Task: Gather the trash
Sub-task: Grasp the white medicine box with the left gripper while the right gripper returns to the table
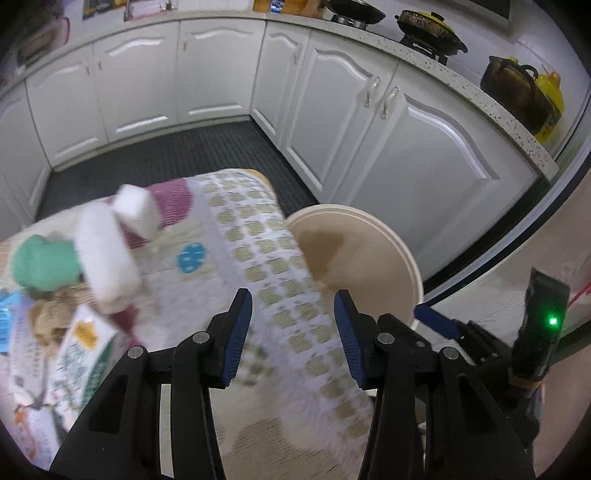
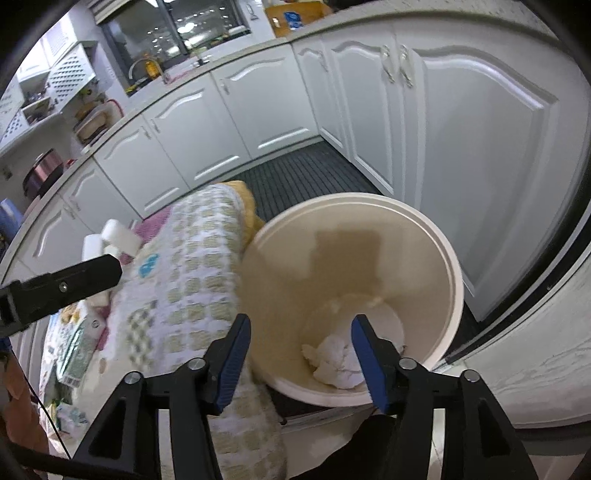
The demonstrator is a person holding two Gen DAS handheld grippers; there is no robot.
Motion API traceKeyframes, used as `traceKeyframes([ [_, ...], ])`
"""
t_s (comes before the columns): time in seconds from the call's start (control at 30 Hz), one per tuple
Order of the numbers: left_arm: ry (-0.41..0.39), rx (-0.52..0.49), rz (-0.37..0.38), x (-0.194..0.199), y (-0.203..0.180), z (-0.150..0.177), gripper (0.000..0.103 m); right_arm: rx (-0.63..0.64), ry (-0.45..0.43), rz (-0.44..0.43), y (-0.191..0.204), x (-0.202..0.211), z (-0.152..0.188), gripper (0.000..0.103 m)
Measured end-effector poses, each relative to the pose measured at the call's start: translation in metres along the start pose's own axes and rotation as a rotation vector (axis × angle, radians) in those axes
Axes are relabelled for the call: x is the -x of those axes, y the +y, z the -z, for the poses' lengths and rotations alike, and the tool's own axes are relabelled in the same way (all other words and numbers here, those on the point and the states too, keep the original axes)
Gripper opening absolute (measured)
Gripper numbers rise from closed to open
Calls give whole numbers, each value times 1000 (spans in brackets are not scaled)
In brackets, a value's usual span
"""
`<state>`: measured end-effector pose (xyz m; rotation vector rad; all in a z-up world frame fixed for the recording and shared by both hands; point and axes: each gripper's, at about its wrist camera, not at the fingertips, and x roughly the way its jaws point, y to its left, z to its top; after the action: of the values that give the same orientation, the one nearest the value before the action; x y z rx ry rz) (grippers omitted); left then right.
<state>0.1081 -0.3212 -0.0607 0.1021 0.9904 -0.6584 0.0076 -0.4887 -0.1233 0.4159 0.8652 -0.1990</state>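
A cream round bin [image 2: 448, 266] stands on the floor against the table's corner, with crumpled white paper [image 2: 334, 363] at its bottom. My right gripper [image 2: 301, 319] hangs open over the bin's near left side, nothing between its blue pads. My left gripper [image 1: 293, 295] is open and empty above the checked tablecloth [image 1: 266, 254], just left of the bin [image 1: 391, 236]. On the table to its left lie two white blocks [image 1: 107, 254], a green crumpled lump [image 1: 40, 262], a brown crumpled wad [image 1: 48, 321] and printed packets [image 1: 85, 354].
White kitchen cabinets [image 1: 332, 122] line the far side and the right, with a dark ribbed floor mat [image 1: 166, 155] between them and the table. Pans and pots [image 1: 428, 27] sit on the counter. The right gripper's body [image 1: 480, 343] is close beside my left one.
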Motion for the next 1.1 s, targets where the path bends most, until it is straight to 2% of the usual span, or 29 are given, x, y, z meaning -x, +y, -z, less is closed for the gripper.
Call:
traceKeyframes([
  [0.33,-21,42,-86,38,50,34,44,89,17,-81,53,10,14,60],
  [0.53,-37,99,-116,64,92,53,44,141,46,-122,84,5,21,61],
  [0.8,-61,192,-193,93,156,76,45,202,90,-180,125,-5,36,61],
  [0.97,-60,252,-248,99,199,88,45,258,101,-227,157,-11,36,61],
  [1.1,-48,252,-273,93,222,91,45,293,106,-272,182,-18,29,61],
])
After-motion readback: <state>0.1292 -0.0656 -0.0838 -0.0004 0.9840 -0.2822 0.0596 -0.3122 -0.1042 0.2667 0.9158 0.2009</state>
